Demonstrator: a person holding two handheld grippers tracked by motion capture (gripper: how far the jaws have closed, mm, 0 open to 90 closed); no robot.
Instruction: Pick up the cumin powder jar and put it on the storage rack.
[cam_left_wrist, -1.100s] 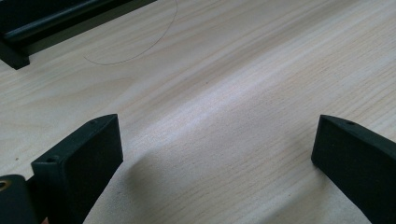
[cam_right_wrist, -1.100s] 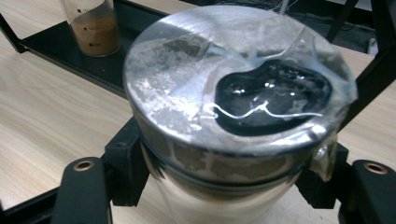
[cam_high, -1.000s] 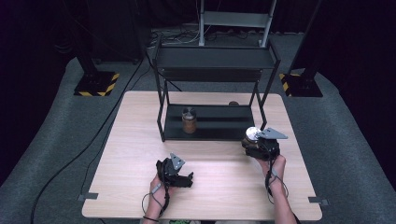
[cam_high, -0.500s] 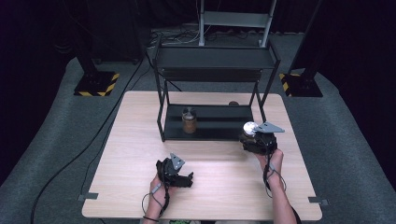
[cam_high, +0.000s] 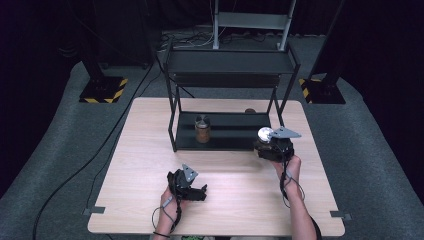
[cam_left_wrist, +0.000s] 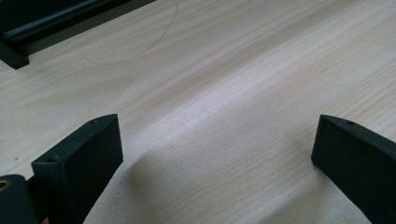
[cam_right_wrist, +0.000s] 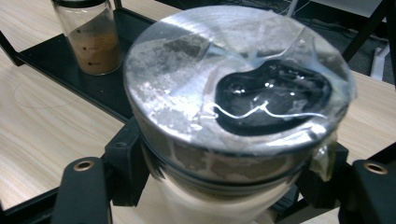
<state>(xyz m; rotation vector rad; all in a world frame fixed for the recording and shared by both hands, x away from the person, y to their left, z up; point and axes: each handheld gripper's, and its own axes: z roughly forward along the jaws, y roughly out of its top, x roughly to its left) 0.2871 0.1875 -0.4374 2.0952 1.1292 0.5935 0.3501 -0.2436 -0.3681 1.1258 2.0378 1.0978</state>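
Two jars showed: one (cam_high: 202, 131) stood on the rack (cam_high: 227, 131), another (cam_right_wrist: 233, 112) sat clenched in the right gripper's (cam_high: 272, 147) fingers beside the rack. Left gripper (cam_high: 187, 184) rested released on the tabletop (cam_high: 140, 160), before the rack.

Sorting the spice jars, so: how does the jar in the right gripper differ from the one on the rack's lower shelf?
The held jar has a shiny silver lid and pale contents; the shelf jar holds brown powder. The held jar is clamped by the right gripper; the shelf jar stands free on the rack. Both are upright.

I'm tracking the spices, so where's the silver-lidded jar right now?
The silver-lidded jar sits clamped in the right gripper, at the black rack's front right corner.
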